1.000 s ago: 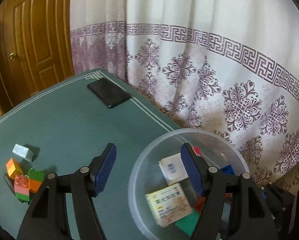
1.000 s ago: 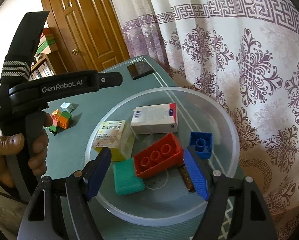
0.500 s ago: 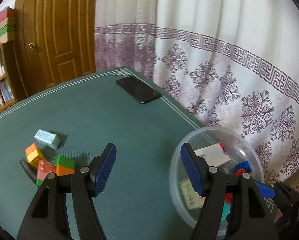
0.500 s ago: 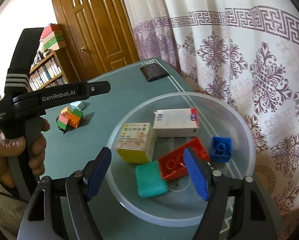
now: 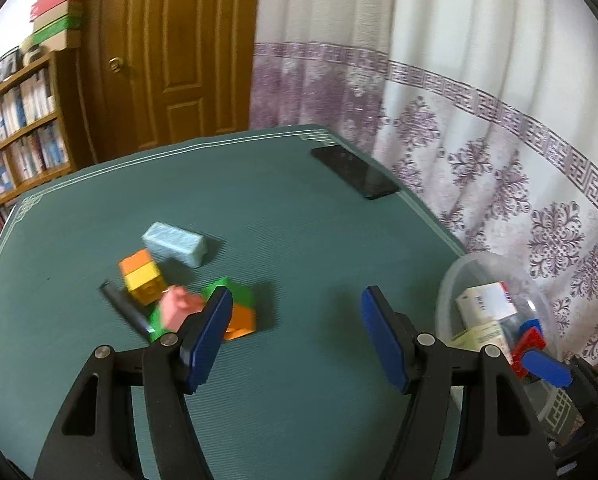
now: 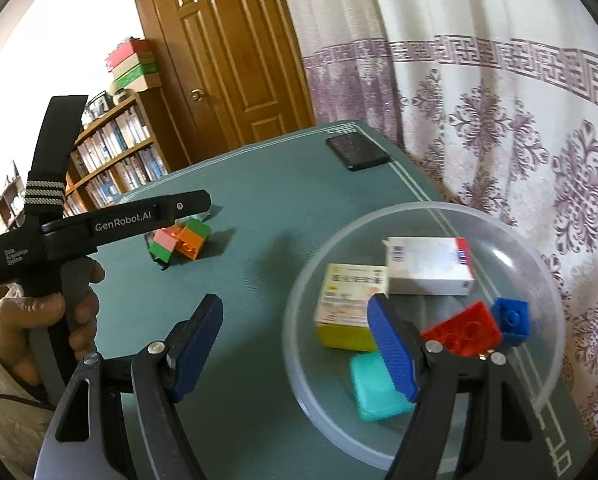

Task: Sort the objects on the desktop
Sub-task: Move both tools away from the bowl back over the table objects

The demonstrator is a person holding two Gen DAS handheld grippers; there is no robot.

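A clear plastic bowl [image 6: 539, 248] on the green table holds a yellow-based box [image 6: 349, 304], a white box [image 6: 429, 266], a red brick [image 6: 465, 330], a blue brick [image 6: 511, 318] and a teal block [image 6: 373, 390]. The bowl also shows in the left wrist view [image 5: 459, 276]. My left gripper [image 5: 297, 330] is open and empty, right of loose toy bricks [image 5: 239, 312], a light blue block [image 5: 175, 242], a yellow-orange brick [image 5: 141, 276] and a dark pen [image 5: 125, 308]. My right gripper [image 6: 295, 346] is open and empty at the bowl's left rim.
A black phone [image 5: 353, 172] lies near the table's far right edge. A patterned curtain [image 5: 499, 128] hangs right behind the table. A wooden door [image 5: 171, 52] and a bookshelf [image 5: 19, 128] stand beyond. The left gripper's body [image 6: 99, 228] shows in the right wrist view.
My left gripper has swung left, away from the bowl toward the loose bricks. My right gripper has shifted left, so the bowl sits further right in its view.
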